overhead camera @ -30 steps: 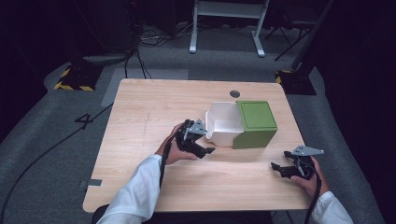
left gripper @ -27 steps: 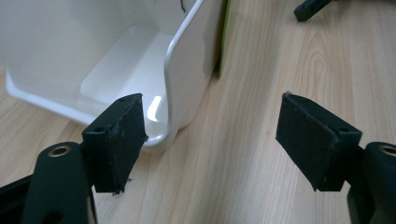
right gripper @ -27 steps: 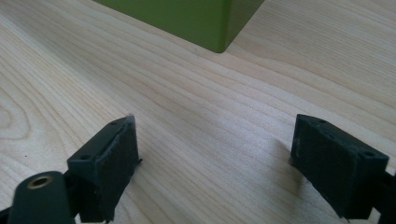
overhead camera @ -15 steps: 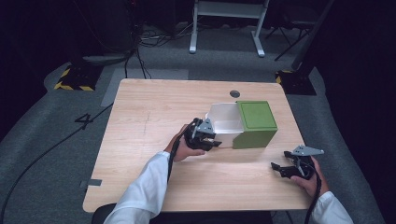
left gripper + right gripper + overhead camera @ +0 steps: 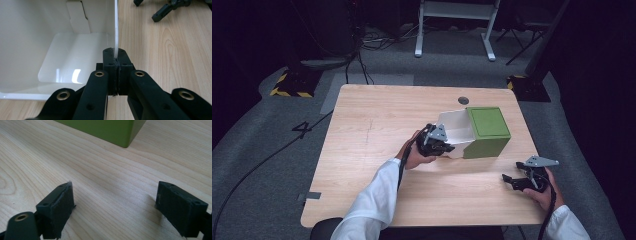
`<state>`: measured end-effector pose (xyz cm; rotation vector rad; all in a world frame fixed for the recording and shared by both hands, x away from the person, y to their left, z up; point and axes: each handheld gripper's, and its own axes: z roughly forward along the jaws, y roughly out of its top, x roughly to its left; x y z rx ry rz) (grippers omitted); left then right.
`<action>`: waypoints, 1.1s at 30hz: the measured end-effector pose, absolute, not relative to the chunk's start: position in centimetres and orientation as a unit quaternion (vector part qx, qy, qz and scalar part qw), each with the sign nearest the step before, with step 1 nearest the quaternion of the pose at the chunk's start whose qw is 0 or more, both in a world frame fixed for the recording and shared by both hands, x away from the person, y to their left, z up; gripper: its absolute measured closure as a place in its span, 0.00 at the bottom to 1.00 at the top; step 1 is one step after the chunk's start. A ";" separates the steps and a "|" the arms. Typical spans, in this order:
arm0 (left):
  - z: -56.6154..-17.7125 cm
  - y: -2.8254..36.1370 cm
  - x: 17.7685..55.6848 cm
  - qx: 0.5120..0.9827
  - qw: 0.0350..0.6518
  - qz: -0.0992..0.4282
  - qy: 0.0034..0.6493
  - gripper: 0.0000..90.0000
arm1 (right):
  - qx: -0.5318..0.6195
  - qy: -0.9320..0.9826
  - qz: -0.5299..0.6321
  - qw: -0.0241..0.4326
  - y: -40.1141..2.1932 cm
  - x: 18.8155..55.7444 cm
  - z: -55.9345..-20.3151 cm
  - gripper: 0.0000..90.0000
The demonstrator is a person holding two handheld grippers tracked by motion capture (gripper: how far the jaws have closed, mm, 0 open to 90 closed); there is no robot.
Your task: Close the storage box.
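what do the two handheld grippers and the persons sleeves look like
Both are black two-jaw tools. The left gripper has flat black linkage arms with brass-coloured rivets and blocky square pads. The right gripper has rectangular dark pads with small screw holes. From above, each carries a grey three-cornered plate on top and trails a black cable. The person wears long white sleeves.

Counts, high view: 1 wooden table [image 5: 377,150], center of frame; 1 box on it, center-right, w/ green sleeve [image 5: 488,131] & white inner tray [image 5: 455,131]. 2 grippers: left gripper [image 5: 446,148] mid-frame, right gripper [image 5: 511,181] lower right. 1 round hole [image 5: 463,100] in tabletop, upper center.
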<state>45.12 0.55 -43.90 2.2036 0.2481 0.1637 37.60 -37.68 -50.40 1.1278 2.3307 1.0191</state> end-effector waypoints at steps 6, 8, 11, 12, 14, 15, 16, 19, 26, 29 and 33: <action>-43.4 -0.8 45.3 0.891 0.438 0.074 0.094 0.98 | 0.399 0.824 0.360 0.178 -37.7 37.6 -50.4 0.17; -43.3 -1.2 45.3 0.891 0.438 0.075 0.093 0.98 | 0.399 0.824 0.360 0.179 -37.7 37.6 -50.4 0.17; -43.3 -1.7 45.4 0.892 0.437 0.074 0.091 0.98 | 0.399 0.824 0.360 0.178 -37.7 37.6 -50.4 0.17; -43.3 -1.9 45.5 0.892 0.438 0.073 0.088 0.98 | 0.399 0.824 0.360 0.178 -37.7 37.6 -50.4 0.17; -43.3 -2.6 45.8 0.891 0.440 0.071 0.085 0.98 | 0.399 0.824 0.360 0.178 -37.7 37.6 -50.4 0.17; -43.4 -2.9 45.8 0.892 0.439 0.068 0.087 0.98 | 0.399 0.824 0.360 0.178 -37.7 37.6 -50.4 0.17; -43.4 -3.1 46.0 0.892 0.439 0.067 0.085 0.98 | 0.398 0.824 0.360 0.178 -37.7 37.6 -50.4 0.17; -43.5 -3.9 46.2 0.892 0.440 0.066 0.081 0.98 | 0.398 0.824 0.360 0.178 -37.7 37.6 -50.4 0.17; -43.6 -4.7 46.6 0.889 0.447 0.059 0.082 0.97 | 0.398 0.824 0.360 0.178 -37.7 37.6 -50.4 0.17; -43.4 -5.1 46.7 0.884 0.455 0.059 0.085 0.95 | 0.398 0.825 0.361 0.178 -37.7 37.6 -50.4 0.17; -43.4 -5.3 47.1 0.882 0.460 0.054 0.089 0.92 | 0.398 0.825 0.361 0.178 -37.7 37.6 -50.4 0.17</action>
